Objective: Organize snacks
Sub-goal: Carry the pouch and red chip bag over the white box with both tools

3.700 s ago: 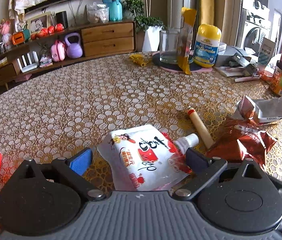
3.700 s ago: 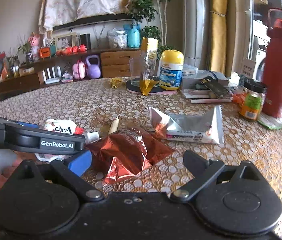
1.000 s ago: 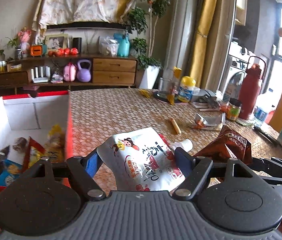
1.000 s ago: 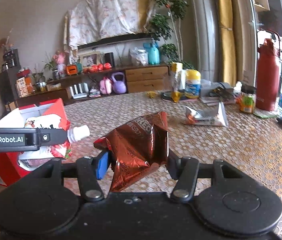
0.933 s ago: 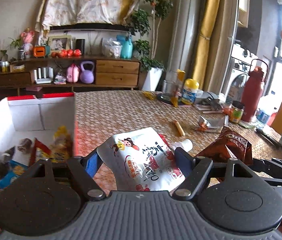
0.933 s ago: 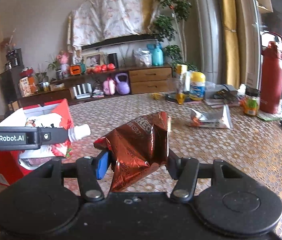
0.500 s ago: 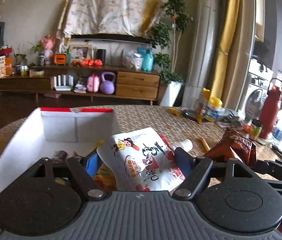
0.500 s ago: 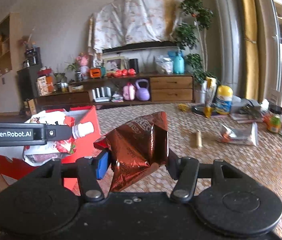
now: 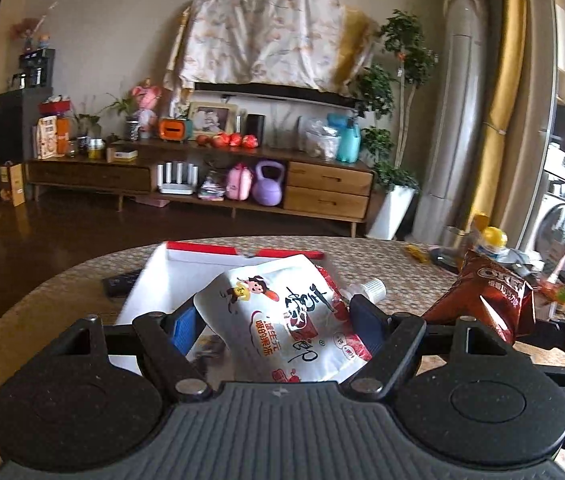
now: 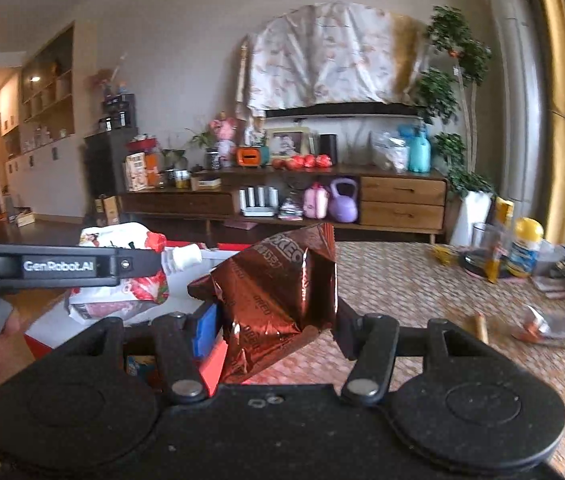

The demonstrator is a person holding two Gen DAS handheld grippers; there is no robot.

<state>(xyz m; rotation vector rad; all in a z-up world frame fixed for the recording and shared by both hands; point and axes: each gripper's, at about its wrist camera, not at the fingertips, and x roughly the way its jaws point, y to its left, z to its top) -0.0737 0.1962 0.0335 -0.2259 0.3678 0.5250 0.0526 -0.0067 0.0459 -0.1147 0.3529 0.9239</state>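
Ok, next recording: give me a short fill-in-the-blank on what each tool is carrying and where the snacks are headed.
1. The left tool is shut on a white spouted ____ with a cartoon figure printed on it.
2. The right tool is shut on a crinkled foil bag whose colour is ____.
3. Both snacks are held above the table near an open ____ with red edges and a white inside.
4. On the white item, the small screw ____ is white.

Missing words: pouch; reddish-brown; box; cap
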